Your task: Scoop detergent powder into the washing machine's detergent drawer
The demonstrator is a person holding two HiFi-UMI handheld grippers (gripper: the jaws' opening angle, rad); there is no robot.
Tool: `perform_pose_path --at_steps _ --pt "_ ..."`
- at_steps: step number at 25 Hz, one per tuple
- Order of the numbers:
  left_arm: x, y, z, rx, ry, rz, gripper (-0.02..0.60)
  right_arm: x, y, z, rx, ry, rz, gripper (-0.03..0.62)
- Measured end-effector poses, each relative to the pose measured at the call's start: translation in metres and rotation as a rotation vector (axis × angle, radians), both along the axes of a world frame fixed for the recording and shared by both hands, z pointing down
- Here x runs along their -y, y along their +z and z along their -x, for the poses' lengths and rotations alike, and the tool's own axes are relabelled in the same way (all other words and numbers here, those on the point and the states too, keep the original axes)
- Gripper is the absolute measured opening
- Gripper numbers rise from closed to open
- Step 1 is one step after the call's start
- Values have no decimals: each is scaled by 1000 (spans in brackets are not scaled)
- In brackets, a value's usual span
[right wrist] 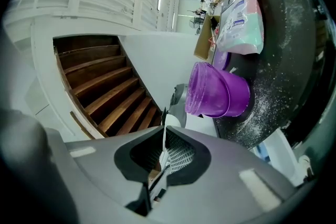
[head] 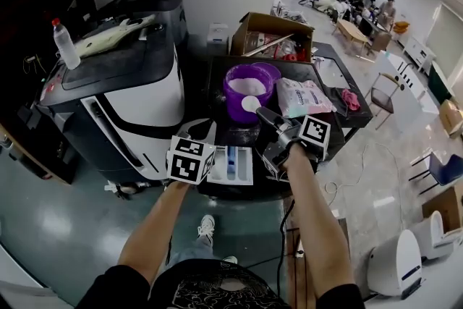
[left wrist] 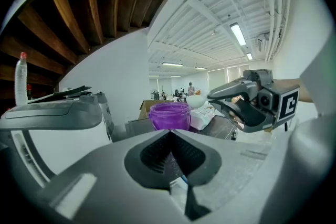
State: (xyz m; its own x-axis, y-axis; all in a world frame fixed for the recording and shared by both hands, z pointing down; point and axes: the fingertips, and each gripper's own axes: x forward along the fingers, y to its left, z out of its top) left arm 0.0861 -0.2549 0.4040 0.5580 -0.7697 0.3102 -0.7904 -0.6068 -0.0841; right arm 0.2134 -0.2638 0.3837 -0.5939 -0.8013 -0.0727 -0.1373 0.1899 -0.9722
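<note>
A purple tub (head: 248,92) (left wrist: 169,115) (right wrist: 215,91) with white powder in it stands on the black machine top (head: 329,69) (right wrist: 283,60). My right gripper (head: 266,114) (right wrist: 164,152) is shut on the thin handle of a white scoop (head: 251,103) (left wrist: 195,101). The scoop's bowl holds powder and hangs at the tub's near rim. The white detergent drawer (head: 233,164) with a blue compartment sticks out below, between my two grippers. Just left of the drawer my left gripper (head: 201,128) (left wrist: 172,136) is shut, and I see nothing held in it.
A detergent bag (head: 302,96) (right wrist: 240,23) lies right of the tub. Spilled powder dusts the black top. A grey and white machine (head: 123,83) with a bottle (head: 65,43) stands at the left. Behind are a cardboard box (head: 271,36) and a pink cloth (head: 350,99).
</note>
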Motion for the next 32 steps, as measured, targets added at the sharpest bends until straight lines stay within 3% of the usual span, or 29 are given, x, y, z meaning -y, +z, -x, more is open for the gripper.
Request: perform_pose_path --at_steps 14,32 --pt "-16 10 20 8 -35 16 2 -20 20 21 -64 -68 0 35" --pt "-11 24 37 -21 33 54 0 -34 63 52 -199 -123 22 35"
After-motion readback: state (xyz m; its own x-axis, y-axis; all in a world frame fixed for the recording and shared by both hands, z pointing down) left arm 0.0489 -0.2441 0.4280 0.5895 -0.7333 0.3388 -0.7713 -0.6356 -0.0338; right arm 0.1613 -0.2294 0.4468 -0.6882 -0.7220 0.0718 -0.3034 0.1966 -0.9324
